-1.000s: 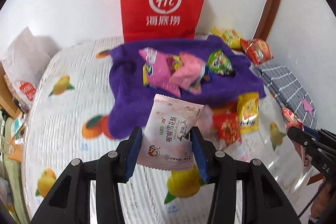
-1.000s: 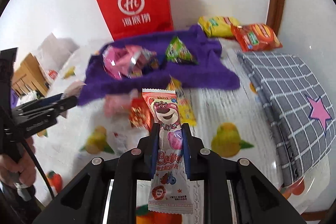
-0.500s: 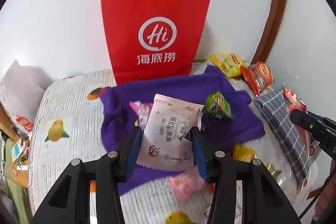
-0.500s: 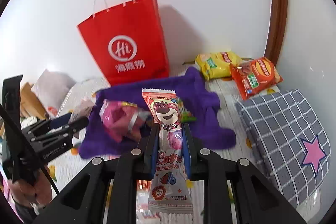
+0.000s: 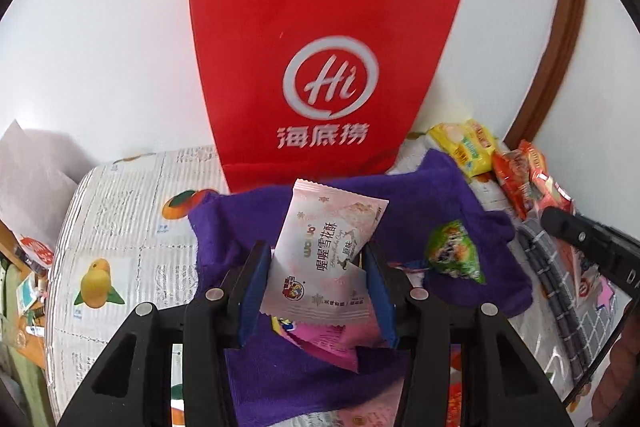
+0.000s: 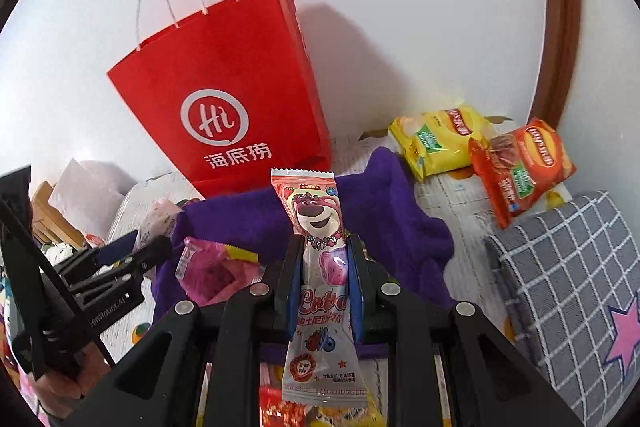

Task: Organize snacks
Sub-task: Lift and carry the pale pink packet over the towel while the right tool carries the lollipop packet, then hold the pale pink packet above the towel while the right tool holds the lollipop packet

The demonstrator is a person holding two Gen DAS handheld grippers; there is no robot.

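My left gripper (image 5: 318,277) is shut on a pale pink snowflake-crisp packet (image 5: 326,251), held above the purple towel (image 5: 448,203). My right gripper (image 6: 322,273) is shut on a long bear-print lollipop packet (image 6: 320,267), also above the towel (image 6: 404,219). A red paper bag (image 5: 320,75) with white handles stands upright against the wall behind the towel; it also shows in the right wrist view (image 6: 224,107). A green triangular snack (image 5: 454,257) and pink packets (image 6: 208,273) lie on the towel.
Yellow (image 6: 438,141) and orange (image 6: 520,169) chip bags lie at the back right by the wall. A grey checked cushion with a pink star (image 6: 568,275) is at the right. The fruit-print tablecloth (image 5: 120,235) covers the table. More small snacks (image 6: 280,407) lie near the front.
Both grippers have risen and moved forward over the towel toward the red bag, each keeping its packet. The bag now looms larger in both views.
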